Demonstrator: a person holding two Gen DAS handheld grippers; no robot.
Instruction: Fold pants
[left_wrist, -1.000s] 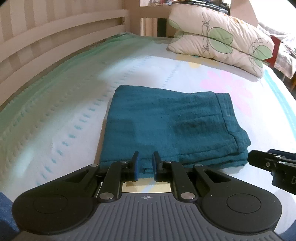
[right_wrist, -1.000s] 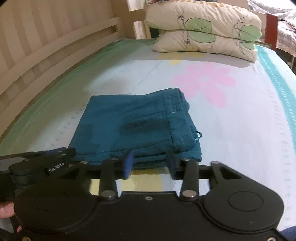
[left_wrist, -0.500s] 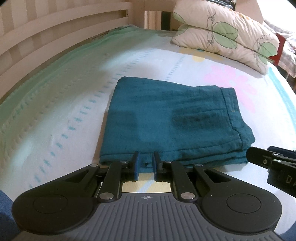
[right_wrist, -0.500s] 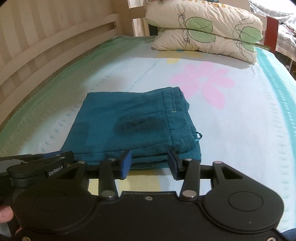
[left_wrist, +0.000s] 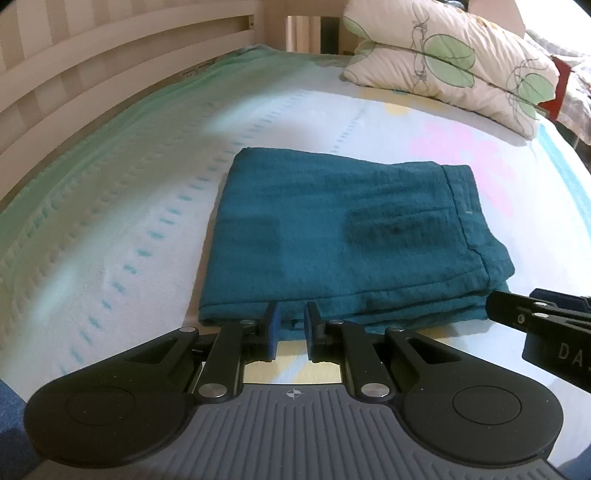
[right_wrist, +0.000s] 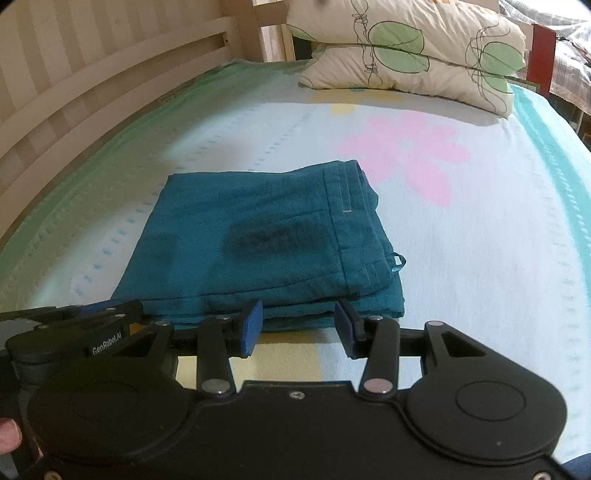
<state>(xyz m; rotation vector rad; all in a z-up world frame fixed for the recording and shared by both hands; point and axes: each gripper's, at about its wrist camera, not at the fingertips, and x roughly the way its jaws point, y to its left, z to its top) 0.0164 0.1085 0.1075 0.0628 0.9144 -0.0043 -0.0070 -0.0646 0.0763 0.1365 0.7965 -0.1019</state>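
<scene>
The teal pants (left_wrist: 351, 236) lie folded into a neat rectangle on the bed, waistband to the right; they also show in the right wrist view (right_wrist: 266, 251). My left gripper (left_wrist: 290, 314) is open by a narrow gap and empty, its tips at the near edge of the fold's left part. My right gripper (right_wrist: 299, 314) is open wider and empty, at the near edge of the fold's right part. Each gripper shows at the edge of the other's view.
The bed sheet (right_wrist: 480, 240) is pale with a pink flower print (right_wrist: 406, 151). Two leaf-print pillows (right_wrist: 406, 48) are stacked at the far end. A slatted wooden rail (left_wrist: 92, 74) runs along the left side.
Both grippers have edged slightly toward the near edge of the folded pants. The pants have not moved and the jaws keep the same openings.
</scene>
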